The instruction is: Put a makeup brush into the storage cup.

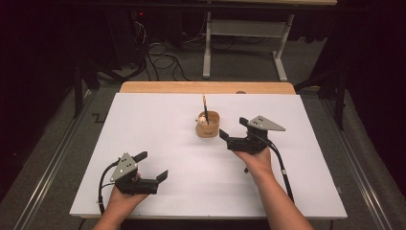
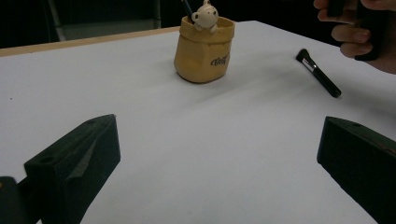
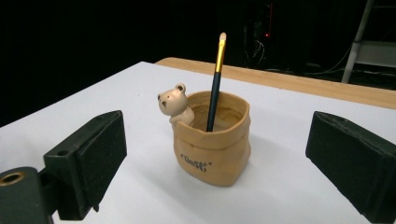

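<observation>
1. A small tan pot, shaped like a crumpled paper bag with a rolled rim, stands upright on the white table, a little past its centre toward twelve o'clock.
2. Dark script is printed on the pot's front, too small to read.
3. A cream bear figure peeks over the rim, paws hooked on it.
4. Inside leans one slim brush: dark handle, gold ferrule, pale tip pointing up.
5. The right gripper, at the pot's three o'clock, has its jaws spread wide with nothing between them.
6. A second black brush lies flat on the table near the right hand.
7. The left gripper, at seven o'clock and well apart from the pot, also stands open and empty.
</observation>
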A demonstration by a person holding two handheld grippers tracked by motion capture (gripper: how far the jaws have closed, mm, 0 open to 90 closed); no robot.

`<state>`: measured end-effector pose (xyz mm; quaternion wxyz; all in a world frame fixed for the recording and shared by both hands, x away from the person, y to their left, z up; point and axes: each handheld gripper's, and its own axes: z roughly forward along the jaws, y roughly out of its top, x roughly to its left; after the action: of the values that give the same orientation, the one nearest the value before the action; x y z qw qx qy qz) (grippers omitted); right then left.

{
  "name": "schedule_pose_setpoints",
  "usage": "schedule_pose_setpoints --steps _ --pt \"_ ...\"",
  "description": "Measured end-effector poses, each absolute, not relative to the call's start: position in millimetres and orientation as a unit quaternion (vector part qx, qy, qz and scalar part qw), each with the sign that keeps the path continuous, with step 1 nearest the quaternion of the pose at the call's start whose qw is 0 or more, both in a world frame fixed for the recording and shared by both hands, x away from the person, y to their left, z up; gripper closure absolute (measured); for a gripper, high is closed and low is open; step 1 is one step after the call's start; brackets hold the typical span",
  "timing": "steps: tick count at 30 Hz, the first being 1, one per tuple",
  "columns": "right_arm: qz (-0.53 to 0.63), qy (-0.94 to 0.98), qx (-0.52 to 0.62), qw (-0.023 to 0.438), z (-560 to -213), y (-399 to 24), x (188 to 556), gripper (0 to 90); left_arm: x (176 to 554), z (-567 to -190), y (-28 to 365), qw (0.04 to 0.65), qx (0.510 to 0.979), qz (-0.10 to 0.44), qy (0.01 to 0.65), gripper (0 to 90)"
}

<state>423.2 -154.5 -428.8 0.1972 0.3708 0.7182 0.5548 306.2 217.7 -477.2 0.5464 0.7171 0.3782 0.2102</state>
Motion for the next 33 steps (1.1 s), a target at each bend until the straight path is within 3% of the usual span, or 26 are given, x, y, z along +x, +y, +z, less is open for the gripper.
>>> schedule_pose_setpoints --steps 33 --pt "0.547 0.706 0.379 0.242 -441.3 -233.2 351.6 0.2 306.2 -476.5 217.8 0.552 0.715 0.212 0.372 0.4"
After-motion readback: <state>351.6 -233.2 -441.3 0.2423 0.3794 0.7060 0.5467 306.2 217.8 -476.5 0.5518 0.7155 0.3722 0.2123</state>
